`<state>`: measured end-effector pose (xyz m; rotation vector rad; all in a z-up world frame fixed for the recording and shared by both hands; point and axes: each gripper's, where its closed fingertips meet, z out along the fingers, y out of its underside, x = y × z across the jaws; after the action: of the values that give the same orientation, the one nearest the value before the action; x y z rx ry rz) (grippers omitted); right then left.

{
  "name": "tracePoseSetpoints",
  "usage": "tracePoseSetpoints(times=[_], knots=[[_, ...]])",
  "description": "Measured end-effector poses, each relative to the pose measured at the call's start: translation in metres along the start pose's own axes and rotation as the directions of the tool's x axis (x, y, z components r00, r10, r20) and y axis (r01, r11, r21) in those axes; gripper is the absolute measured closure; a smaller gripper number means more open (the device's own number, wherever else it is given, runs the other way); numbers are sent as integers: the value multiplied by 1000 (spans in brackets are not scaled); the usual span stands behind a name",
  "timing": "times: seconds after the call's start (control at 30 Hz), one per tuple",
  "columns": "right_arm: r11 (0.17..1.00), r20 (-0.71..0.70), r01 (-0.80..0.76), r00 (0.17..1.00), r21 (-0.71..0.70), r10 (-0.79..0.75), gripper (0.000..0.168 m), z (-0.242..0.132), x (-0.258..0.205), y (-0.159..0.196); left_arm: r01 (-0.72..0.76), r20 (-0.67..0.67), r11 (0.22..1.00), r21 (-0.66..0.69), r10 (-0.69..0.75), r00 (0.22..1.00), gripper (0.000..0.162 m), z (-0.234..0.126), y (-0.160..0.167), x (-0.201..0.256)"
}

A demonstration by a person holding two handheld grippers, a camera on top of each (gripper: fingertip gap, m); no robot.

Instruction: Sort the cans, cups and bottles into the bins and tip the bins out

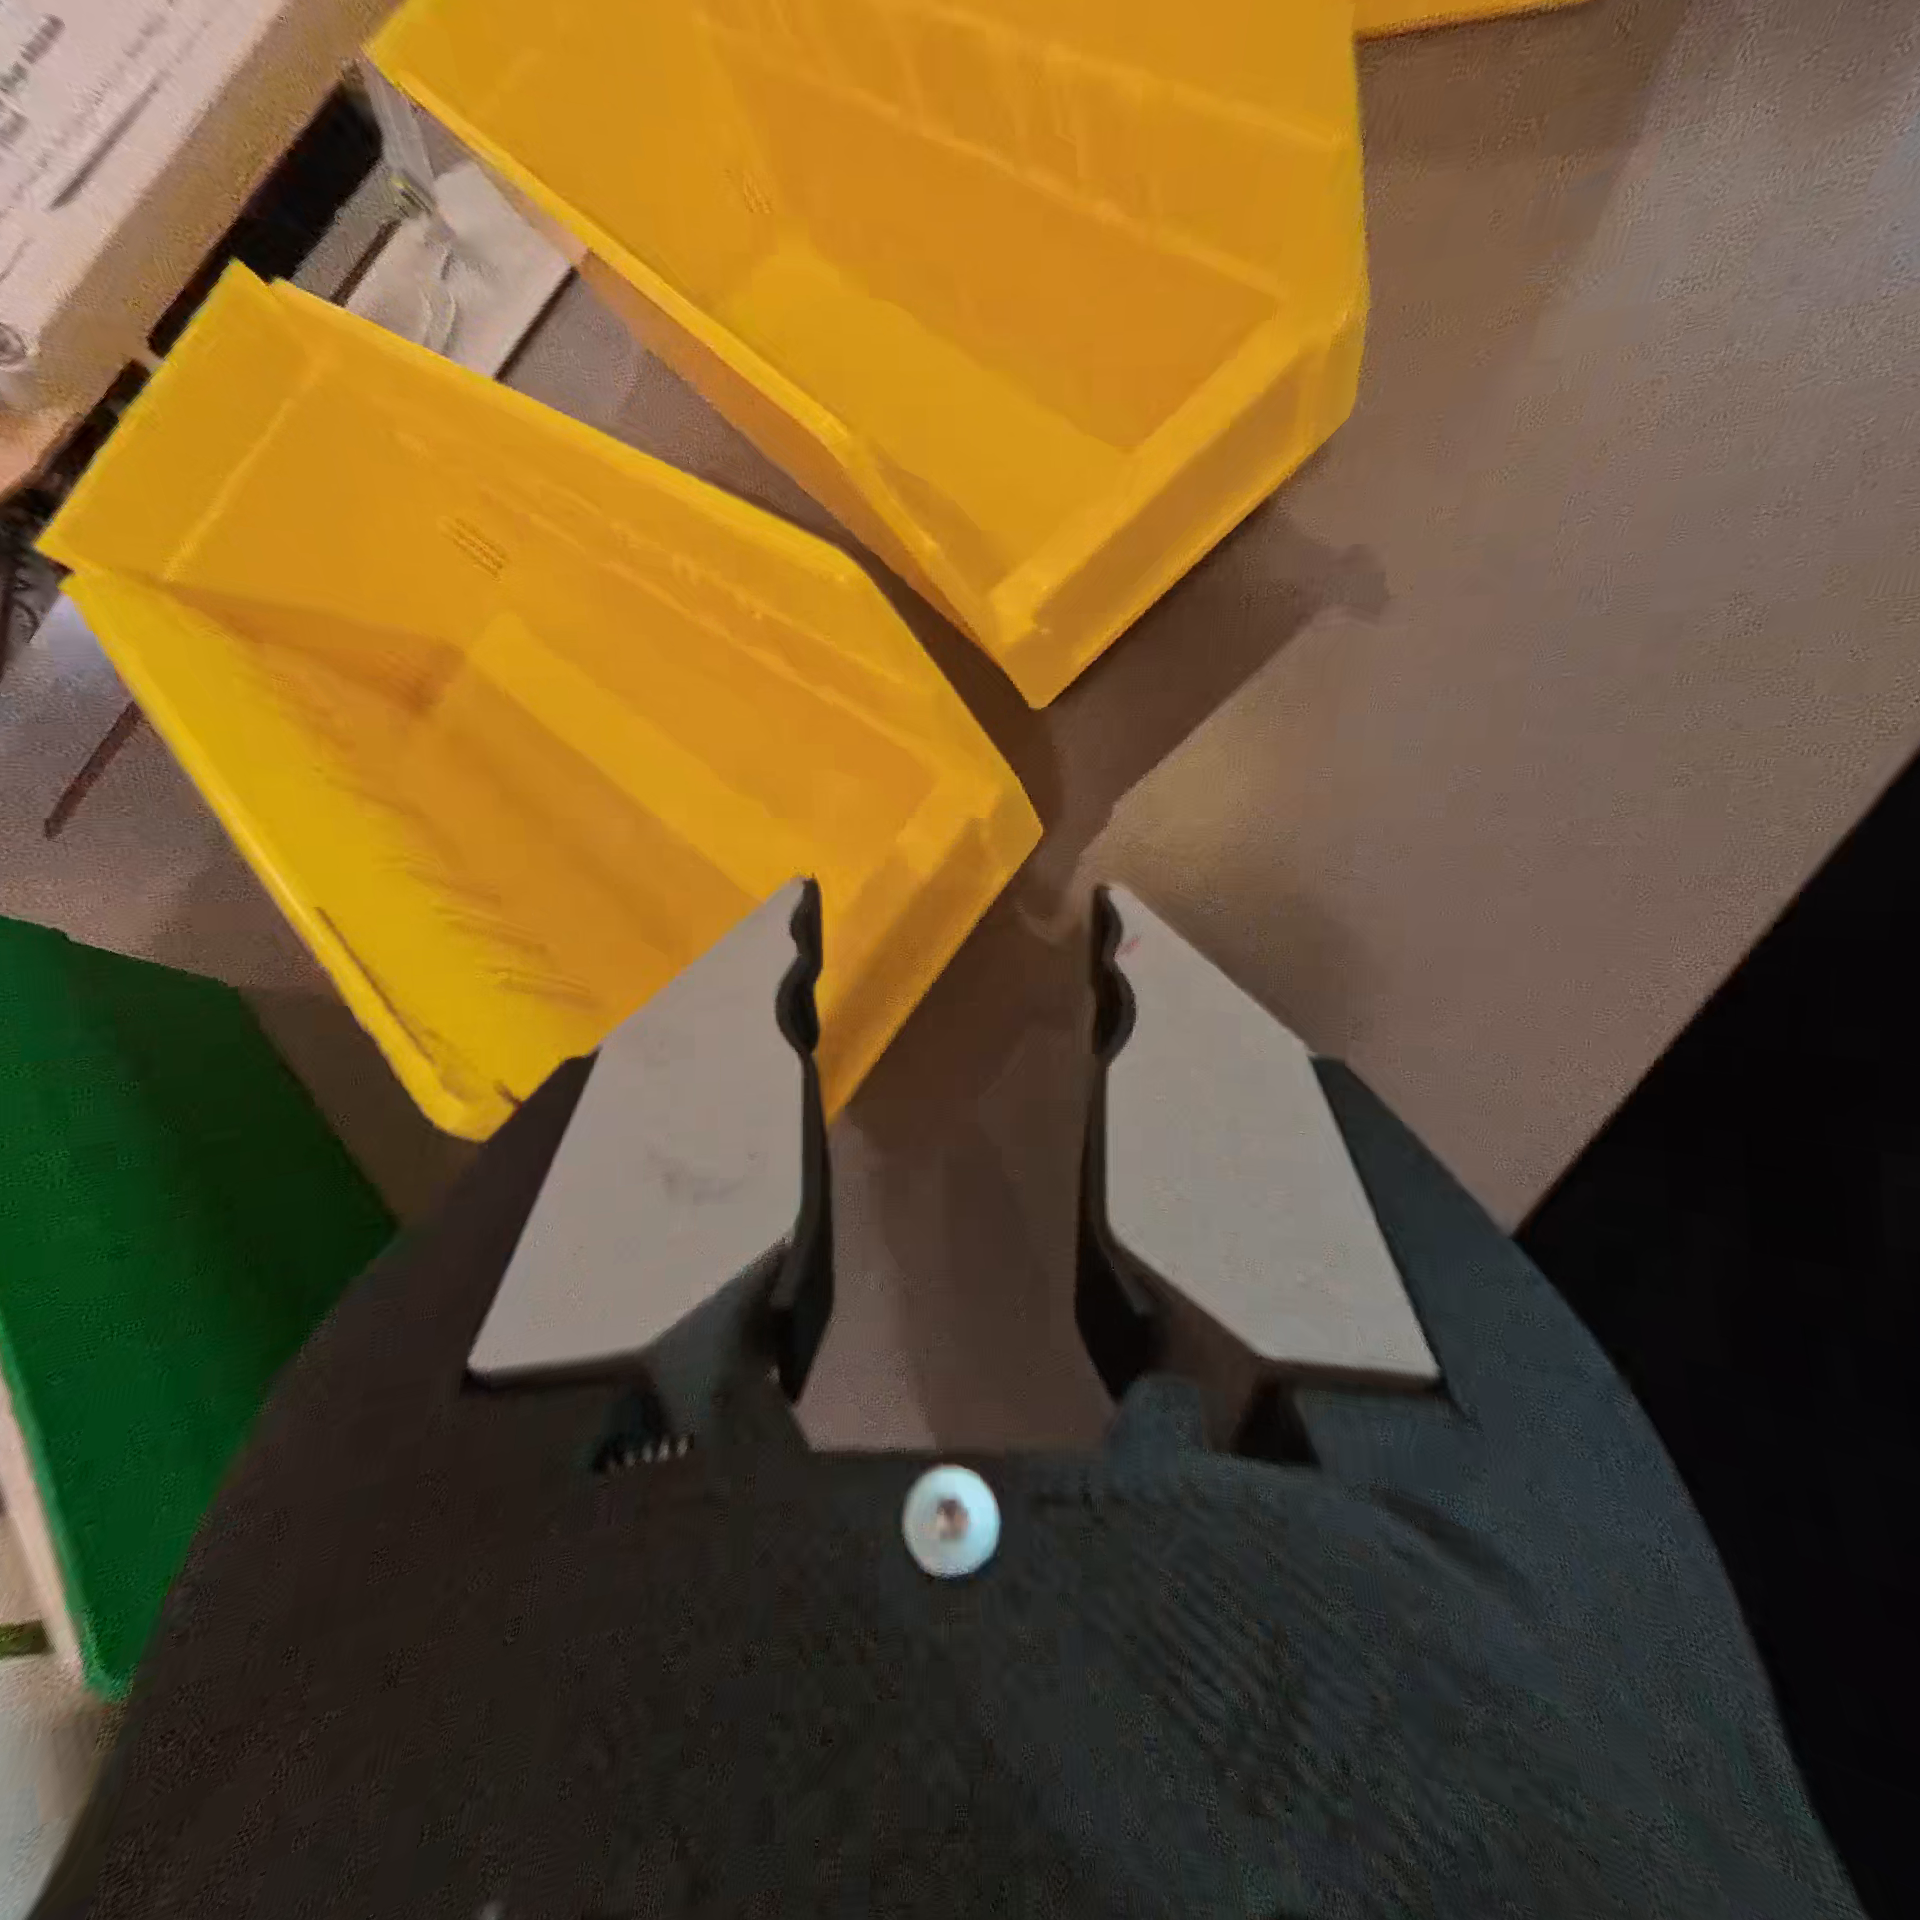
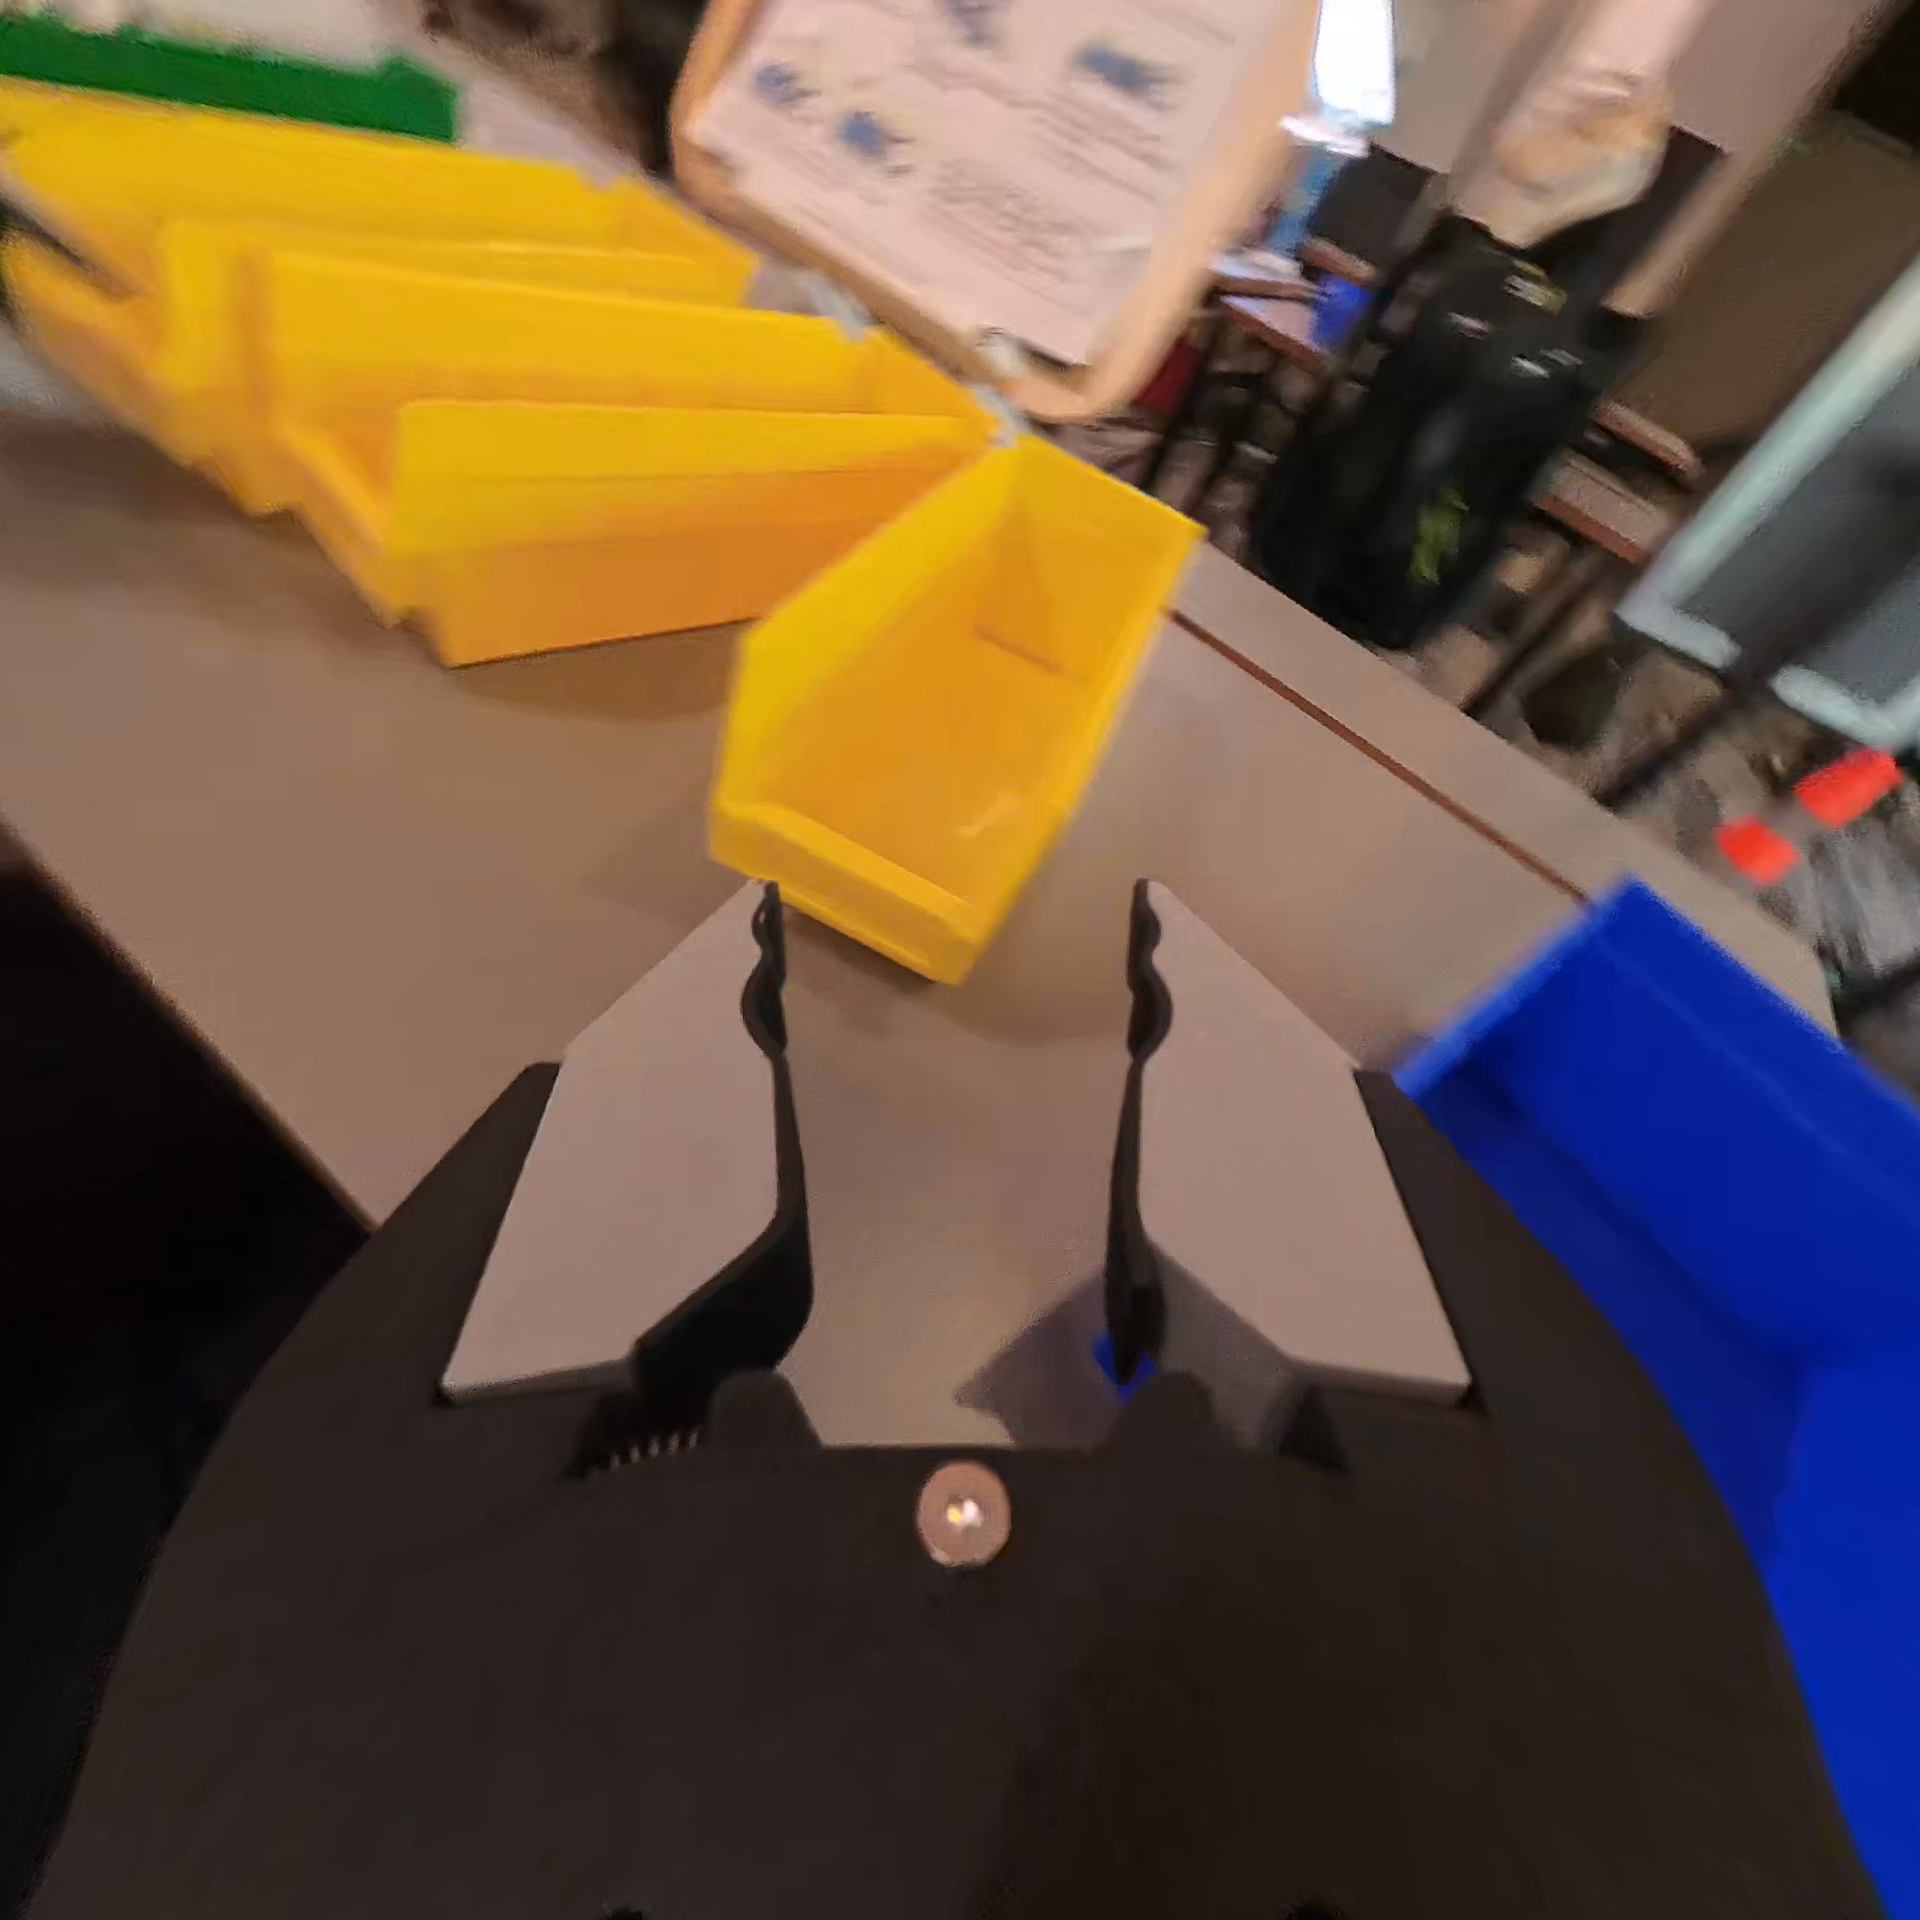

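Both claws hold nothing: the left claw (image 1: 951, 904) and the right claw (image 2: 954, 904) hang apart-jawed over the worktop (image 2: 312, 831). The yellow bins (image 1: 582, 727) look empty; no cans, cups or bottles show, so I cannot judge whether sorting is done or not begun.

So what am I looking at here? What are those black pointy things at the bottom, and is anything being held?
Each picture comes from a camera mounted on a hand-held claw, looking forward along its two black fingers. No robot arm: a person carries one claw in each hand.

The left claw is open and empty, over a tan table, facing two yellow bins that look empty, with a green bin at the left edge.

The right claw is also open and empty. Ahead of it sits a small yellow bin, a row of longer yellow bins behind, and a blue bin to its right. No cans, cups or bottles show.
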<state>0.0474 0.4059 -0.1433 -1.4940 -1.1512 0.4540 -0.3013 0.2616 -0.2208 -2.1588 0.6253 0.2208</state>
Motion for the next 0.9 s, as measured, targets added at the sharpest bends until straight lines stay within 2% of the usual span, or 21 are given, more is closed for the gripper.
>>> tracePoseSetpoints(times=[0.1,0.17,0.3,0.37,0.43,0.53,0.67,0.8,0.9], knots=[[972,160,227,964,-65,-214,107,38,-38,-8,-163,-9,981,-103,162,987,122,20,12,-6],[925,272,345,916,-160,-294,107,68,-47,5,-160,-69,984,-84,154,986,127,33,10,-5],[818,468,440,849,-370,-245,113,110,-45,41,-80,-160,988,-132,58,985,128,39,9,-12],[747,526,491,820,-448,-224,134,117,-46,62,-58,-163,984,-166,31,986,128,40,9,-13],[695,493,468,850,-546,-185,129,123,-43,76,4,-143,978,-208,-35,989,128,40,10,-14],[693,360,313,929,-650,-83,127,121,-46,77,55,-97,973,-225,-79,992,128,43,10,-16],[706,204,189,977,-683,-64,130,115,-54,75,18,-75,982,-189,-32,997,129,47,9,-18],[718,132,119,990,-686,-38,130,101,-58,74,7,-78,980,-198,-23,997,128,41,16,-19],[777,30,11,1000,-629,10,124,87,-55,49,16,-71,977,-215,-31,997,127,35,24,-23]])
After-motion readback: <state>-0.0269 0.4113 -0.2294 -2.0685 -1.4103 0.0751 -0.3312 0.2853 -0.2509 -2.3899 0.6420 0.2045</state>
